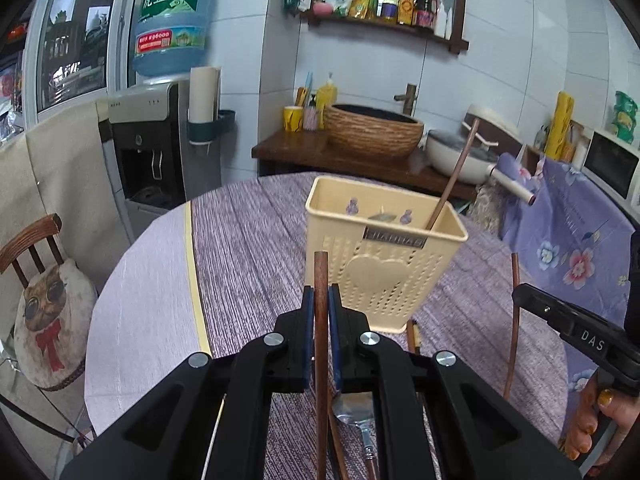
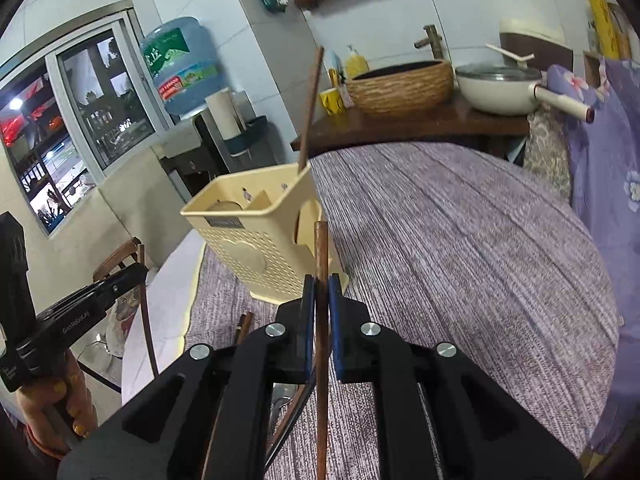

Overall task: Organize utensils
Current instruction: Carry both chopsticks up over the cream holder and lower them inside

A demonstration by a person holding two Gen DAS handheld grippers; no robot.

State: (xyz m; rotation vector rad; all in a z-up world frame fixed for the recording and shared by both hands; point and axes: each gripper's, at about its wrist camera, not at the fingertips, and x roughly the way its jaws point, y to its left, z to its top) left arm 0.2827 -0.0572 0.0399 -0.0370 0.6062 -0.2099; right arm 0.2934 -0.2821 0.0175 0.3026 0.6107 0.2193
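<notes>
Purple cloth covers round table.

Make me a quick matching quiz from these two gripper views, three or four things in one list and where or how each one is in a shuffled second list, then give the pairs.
Things:
1. left gripper
2. cream holder
3. lone chopstick
4. spoon

States:
A. stands upright on the purple tablecloth
B. leans inside the holder's corner
C. lies on the table under the left gripper
D. shut on a brown chopstick

Pairs: 1-D, 2-A, 3-B, 4-C
</notes>
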